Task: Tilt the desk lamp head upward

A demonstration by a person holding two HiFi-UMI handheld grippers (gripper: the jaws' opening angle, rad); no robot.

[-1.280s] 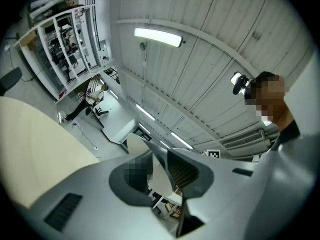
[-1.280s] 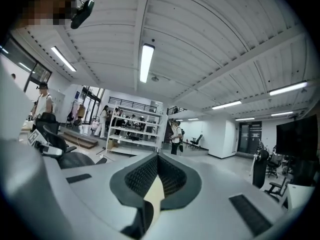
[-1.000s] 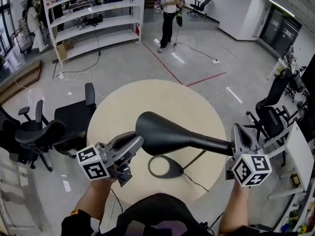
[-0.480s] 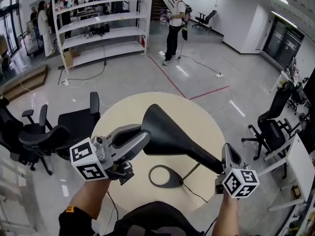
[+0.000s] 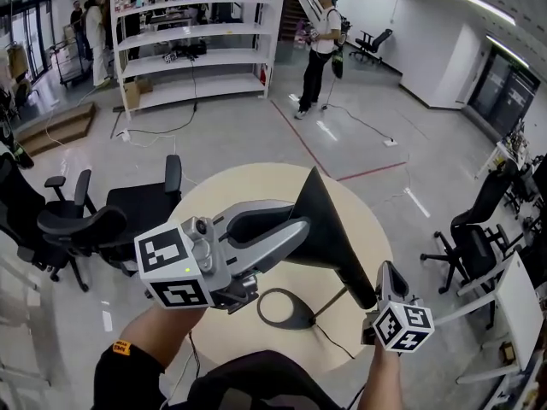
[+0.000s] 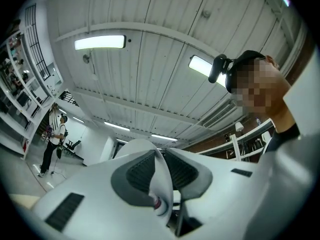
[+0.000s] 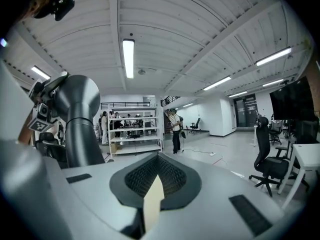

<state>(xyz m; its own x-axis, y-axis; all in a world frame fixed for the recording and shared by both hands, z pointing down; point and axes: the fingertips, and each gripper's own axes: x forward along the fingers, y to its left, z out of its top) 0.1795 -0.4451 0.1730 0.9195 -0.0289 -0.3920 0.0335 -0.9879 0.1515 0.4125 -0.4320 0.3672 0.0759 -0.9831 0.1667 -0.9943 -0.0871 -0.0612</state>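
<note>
The black desk lamp's cone-shaped head [image 5: 329, 229] points steeply up over the round beige table [image 5: 231, 195]. Its oval base [image 5: 286, 308] rests on the tabletop. My left gripper [image 5: 286, 225] is shut on the head's rim. In the left gripper view the white inner edge of the lamp head [image 6: 165, 196] sits pinched between the pads of the left gripper [image 6: 162, 184]. My right gripper [image 5: 386, 272] is beside the lamp's lower neck. In the right gripper view the right gripper [image 7: 155, 179] is shut on nothing, and the grey lamp neck [image 7: 82, 129] stands left of it, outside the jaws.
Black office chairs [image 5: 68, 237] stand left of the table, and another chair [image 5: 470, 246] stands to the right. White shelving [image 5: 188, 49] and a standing person [image 5: 320, 49] are far back. The lamp's cable [image 5: 342, 331] trails off the table's near edge.
The lamp head has swung from nearly level to steeply upward. My left gripper rose with its rim. My right gripper shifted left and lower along the neck.
</note>
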